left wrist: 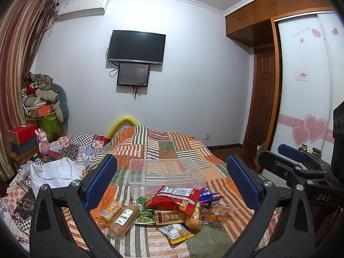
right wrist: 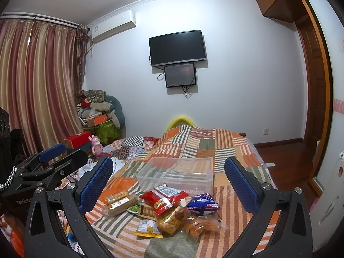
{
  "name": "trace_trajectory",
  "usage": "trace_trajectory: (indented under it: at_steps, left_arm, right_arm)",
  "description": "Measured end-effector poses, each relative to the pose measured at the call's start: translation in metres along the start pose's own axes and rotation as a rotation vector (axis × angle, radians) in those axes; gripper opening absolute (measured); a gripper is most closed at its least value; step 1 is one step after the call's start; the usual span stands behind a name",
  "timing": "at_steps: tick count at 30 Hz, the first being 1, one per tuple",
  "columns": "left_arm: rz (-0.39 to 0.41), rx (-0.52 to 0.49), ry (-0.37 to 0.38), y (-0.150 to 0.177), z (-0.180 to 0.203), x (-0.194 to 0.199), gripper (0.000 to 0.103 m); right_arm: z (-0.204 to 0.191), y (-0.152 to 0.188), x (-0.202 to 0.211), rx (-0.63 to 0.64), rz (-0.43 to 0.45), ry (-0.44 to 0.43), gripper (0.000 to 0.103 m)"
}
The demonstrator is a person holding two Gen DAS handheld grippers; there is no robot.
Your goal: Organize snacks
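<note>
On the striped patchwork bedspread (left wrist: pixel 172 150), seen from the left wrist camera, a heap of snack packets lies just in front of a clear rectangular plastic bin (left wrist: pixel 166 175). A red crinkled snack bag (left wrist: pixel 175 197) tops the heap, its far edge near the bin's front wall; a blue foil packet (left wrist: pixel 209 196) pokes out to its right, two brown biscuit sleeves (left wrist: pixel 120 215) lie to the left, and a yellow flat packet (left wrist: pixel 177 233) sits nearest. The left gripper (left wrist: pixel 172 185) hangs above the heap, its blue-padded fingers spread wide, holding nothing. The right gripper (left wrist: pixel 292 157) shows at the right edge.

From the right wrist camera, the same bin (right wrist: pixel 178 172) stands behind the red bag (right wrist: pixel 164 197), blue packet (right wrist: pixel 203 202) and yellow packet (right wrist: pixel 148 229). The right gripper (right wrist: pixel 168 182) is likewise spread wide and empty over the heap, with the left gripper (right wrist: pixel 53 152) at the left edge.
</note>
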State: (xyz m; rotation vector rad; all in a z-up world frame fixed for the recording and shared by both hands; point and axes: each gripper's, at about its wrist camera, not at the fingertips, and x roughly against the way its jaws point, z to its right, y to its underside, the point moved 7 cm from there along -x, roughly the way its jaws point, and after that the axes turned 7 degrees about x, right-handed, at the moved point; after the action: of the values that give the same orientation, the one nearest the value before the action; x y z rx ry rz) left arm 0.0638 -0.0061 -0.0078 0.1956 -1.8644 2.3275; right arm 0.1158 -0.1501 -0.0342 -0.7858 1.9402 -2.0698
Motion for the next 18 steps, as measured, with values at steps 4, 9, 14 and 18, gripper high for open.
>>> trace_trajectory:
  at_steps: [4,9,14,18]
  left_arm:
    - [0.000,0.000,0.001,0.000,-0.001,-0.001,0.103]
    - [-0.027,0.003,-0.001,0.004,-0.006,-0.011,0.103]
    - [-0.072,-0.007,-0.010,0.009,-0.018,-0.029,0.103]
    - [-0.116,-0.015,-0.035,0.012,-0.035,-0.046,0.103]
  right_arm:
    - [0.001,0.001,-0.003,0.001,-0.010,0.012,0.103]
    - [0.007,0.006,-0.011,-0.006,-0.039,0.021,0.103]
    - [0.022,0.020,-0.027,-0.016,-0.111,0.027,0.103]
    - [0.035,0.032,-0.038,-0.033,-0.156,0.047,0.103]
